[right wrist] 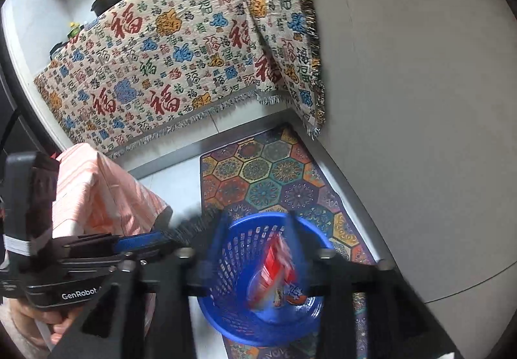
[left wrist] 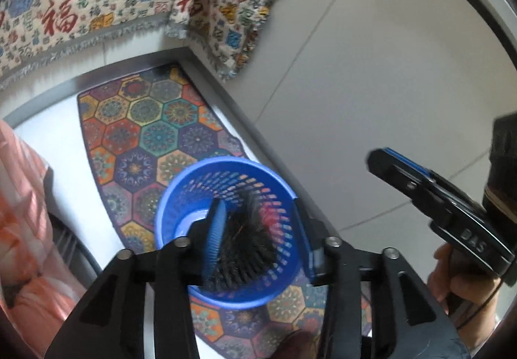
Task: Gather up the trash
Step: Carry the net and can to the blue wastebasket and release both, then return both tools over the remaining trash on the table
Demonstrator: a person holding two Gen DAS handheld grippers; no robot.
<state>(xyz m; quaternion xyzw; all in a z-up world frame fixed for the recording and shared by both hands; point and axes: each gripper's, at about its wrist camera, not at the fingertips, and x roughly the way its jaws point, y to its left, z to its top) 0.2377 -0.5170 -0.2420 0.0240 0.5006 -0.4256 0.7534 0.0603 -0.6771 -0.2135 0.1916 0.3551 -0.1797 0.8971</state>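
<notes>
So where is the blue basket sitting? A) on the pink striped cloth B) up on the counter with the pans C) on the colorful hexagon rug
C: the blue basket stands on the colorful hexagon rug on the floor, with the pink striped cloth off to one side.

The red wrapper [right wrist: 278,275] in the basket [right wrist: 239,249] is blurred. The black tuft [left wrist: 245,239] covers the basket's bottom. The picture's edge cuts the rug [right wrist: 258,178].
</notes>
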